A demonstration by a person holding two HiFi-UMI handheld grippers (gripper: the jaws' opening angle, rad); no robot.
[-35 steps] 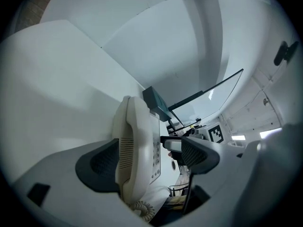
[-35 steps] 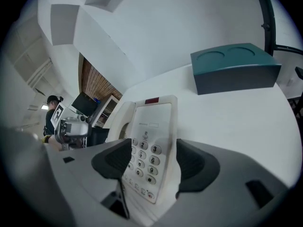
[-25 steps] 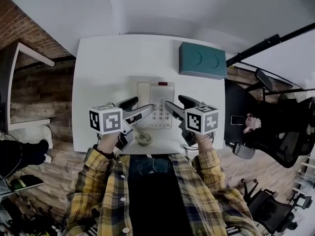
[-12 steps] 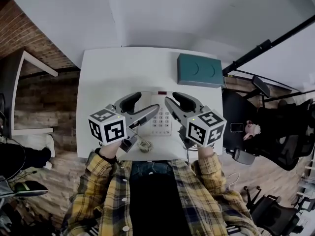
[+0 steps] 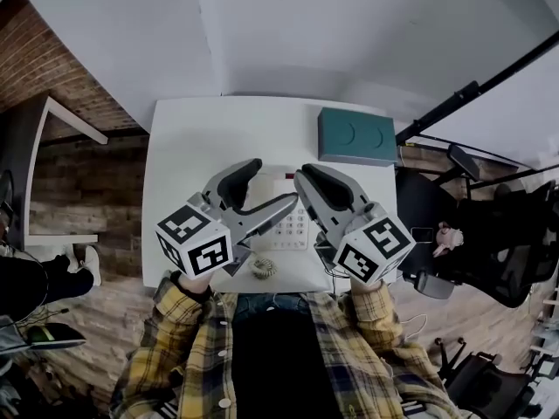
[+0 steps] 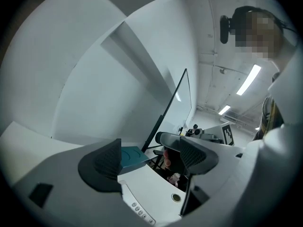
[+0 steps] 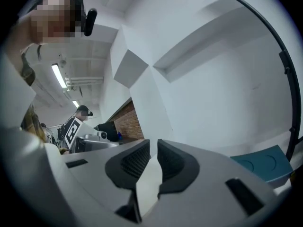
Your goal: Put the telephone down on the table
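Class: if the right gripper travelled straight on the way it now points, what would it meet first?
Probably the white wall beyond the table. The right gripper, its empty jaws just closing to a narrow gap, points level above it; the teal box sits lower, to the right. Depth is unclear.

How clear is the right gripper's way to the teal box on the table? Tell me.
Probably yes. The right gripper hangs above the table, its empty fingers having just been closing; nothing stands between it and the teal box, which sits uncovered ahead to its right.
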